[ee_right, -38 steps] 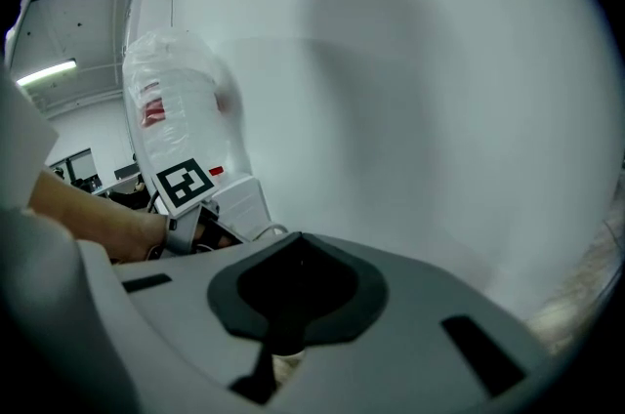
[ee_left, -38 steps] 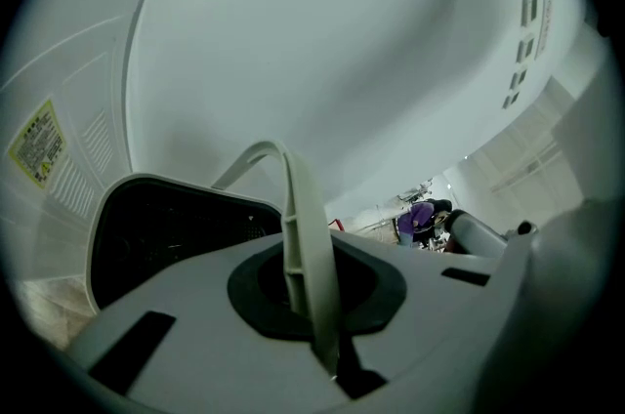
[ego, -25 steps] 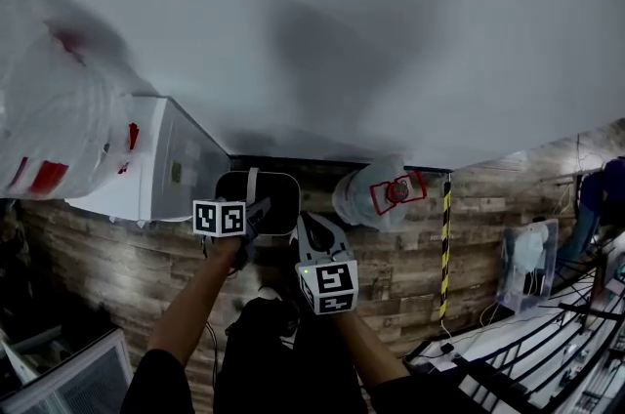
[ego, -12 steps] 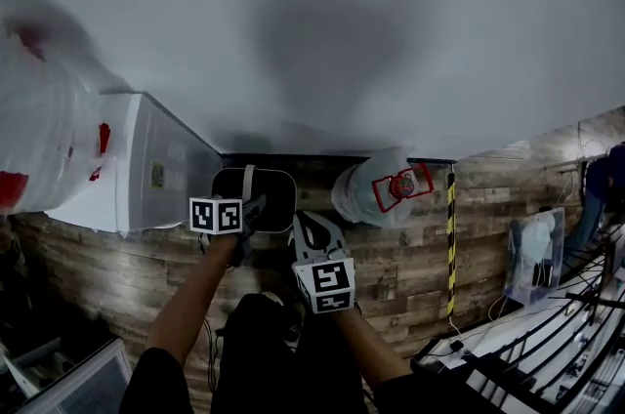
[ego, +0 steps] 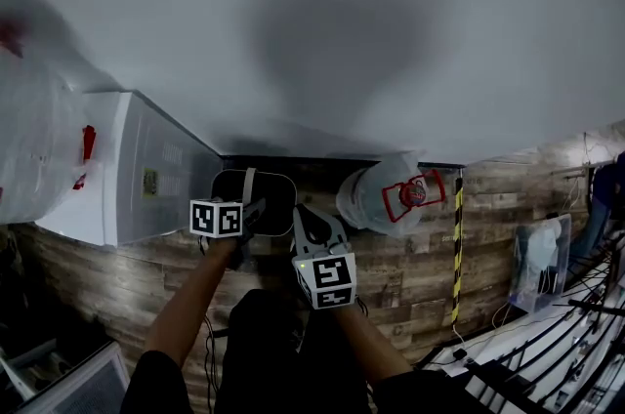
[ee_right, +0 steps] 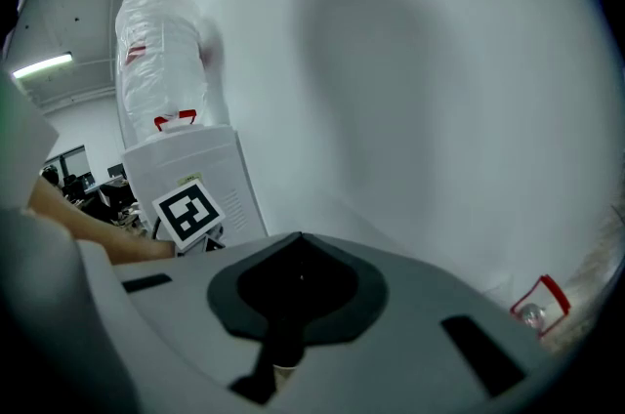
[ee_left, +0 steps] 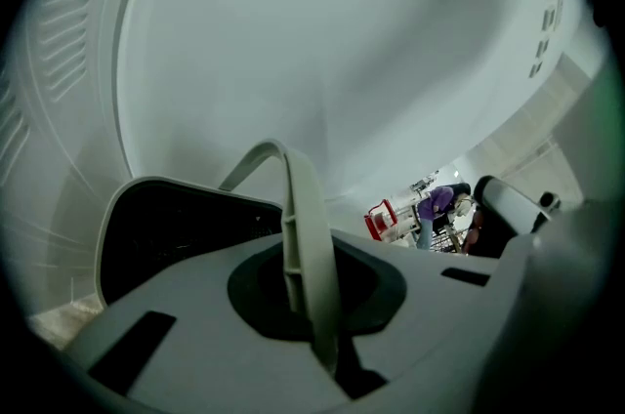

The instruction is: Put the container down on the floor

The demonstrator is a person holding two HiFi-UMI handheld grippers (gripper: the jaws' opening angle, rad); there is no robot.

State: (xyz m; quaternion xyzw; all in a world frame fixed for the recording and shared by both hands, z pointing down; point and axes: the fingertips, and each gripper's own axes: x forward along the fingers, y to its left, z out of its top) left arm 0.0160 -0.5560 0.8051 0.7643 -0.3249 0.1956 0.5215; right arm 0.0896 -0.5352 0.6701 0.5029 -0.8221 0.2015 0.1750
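Note:
The container (ego: 256,192) is a dark bin with a pale rim and a thin grey bail handle (ee_left: 298,236). It hangs above the wood-plank floor (ego: 410,275), close to the white wall. My left gripper (ego: 251,209) is shut on that handle, which runs down between its jaws in the left gripper view, with the bin's dark opening (ee_left: 166,231) beyond. My right gripper (ego: 306,222) is just right of the bin, shut, with nothing held; its jaws meet in the right gripper view (ee_right: 278,363).
A white water dispenser (ego: 132,173) carrying a big plastic bottle (ego: 29,158) stands left of the container. A second large bottle with a red handle (ego: 391,197) lies on the floor to the right, beside a yellow-black strip (ego: 457,246). Racks and cables fill the lower right.
The view has swung a little, so the dispenser and the floor bottle sit slightly differently in frame. Both grippers and the hanging container have barely moved.

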